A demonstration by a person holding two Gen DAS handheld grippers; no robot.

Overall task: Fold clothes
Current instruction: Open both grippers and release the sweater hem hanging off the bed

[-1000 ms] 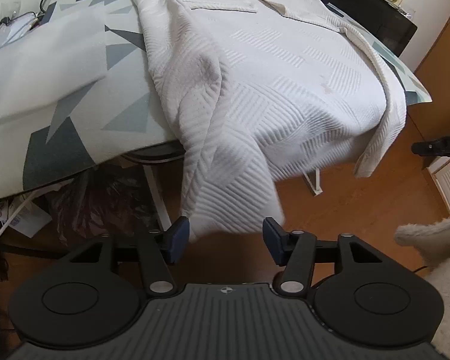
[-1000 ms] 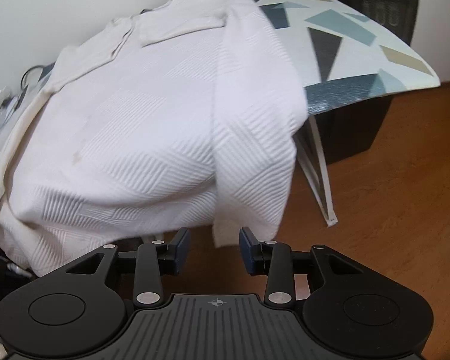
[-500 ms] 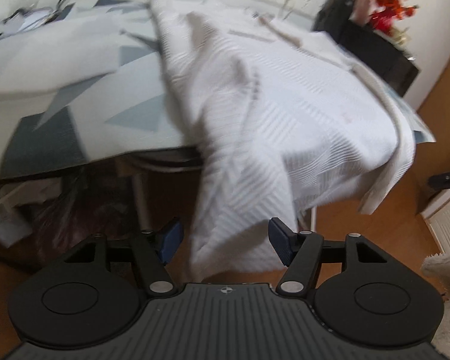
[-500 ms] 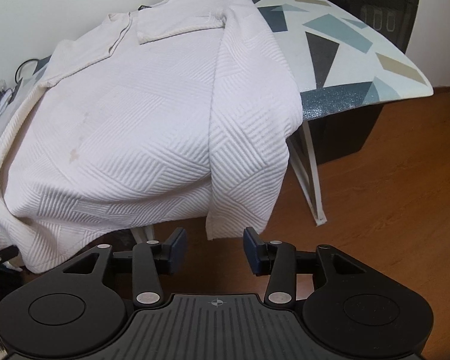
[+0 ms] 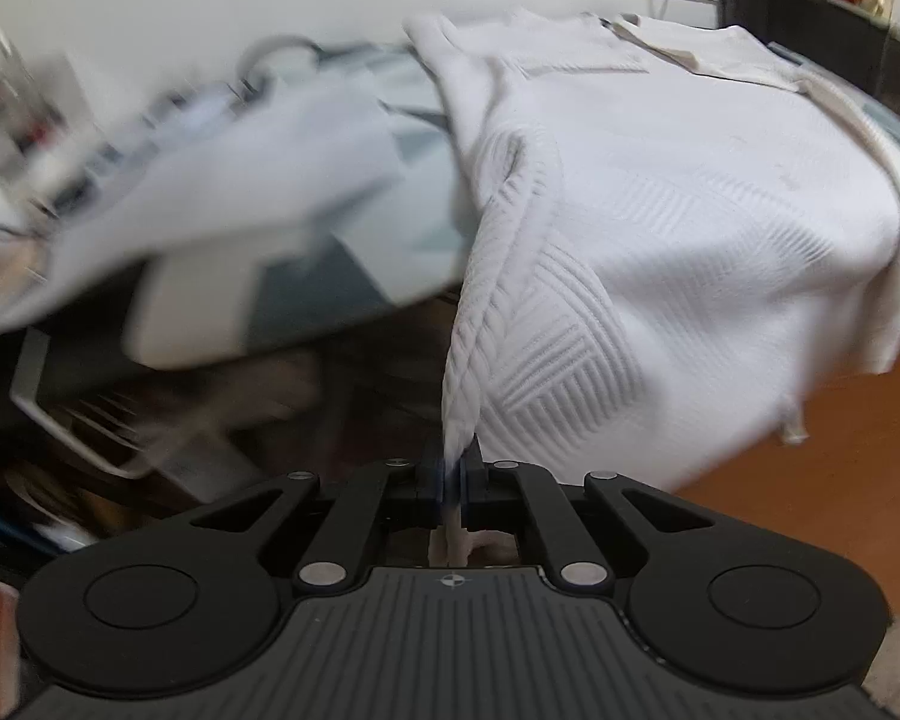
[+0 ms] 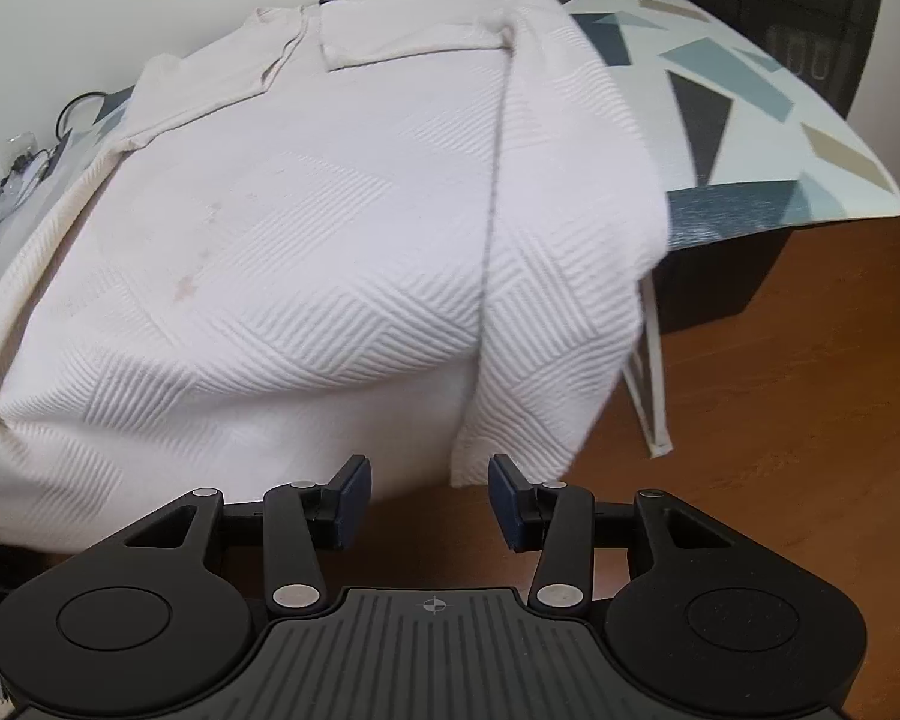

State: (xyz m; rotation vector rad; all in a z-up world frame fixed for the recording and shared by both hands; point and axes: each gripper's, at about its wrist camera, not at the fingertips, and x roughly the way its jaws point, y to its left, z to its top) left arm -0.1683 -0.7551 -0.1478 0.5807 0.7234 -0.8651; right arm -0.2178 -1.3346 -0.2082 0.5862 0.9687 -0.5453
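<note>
One white textured knit sweater (image 6: 306,228) lies lengthwise on patterned ironing board (image 6: 750,120), neck toward wall, hem overhanging | left gripper (image 5: 453,480) clamps sleeve end | right gripper (image 6: 429,501) spread, empty.

Open wooden floor (image 6: 780,420) is seen right of the hanging sweater (image 6: 330,240), giving free passage there. The gap between the spread jaws of the right hand-held gripper (image 6: 429,501) is unobstructed. Passage under the tabletop (image 6: 750,120) is barred by a white table leg (image 6: 654,384) and a dark cabinet (image 6: 720,276). Blurred clutter (image 5: 120,420) is noted beneath the tabletop's other side.
</note>
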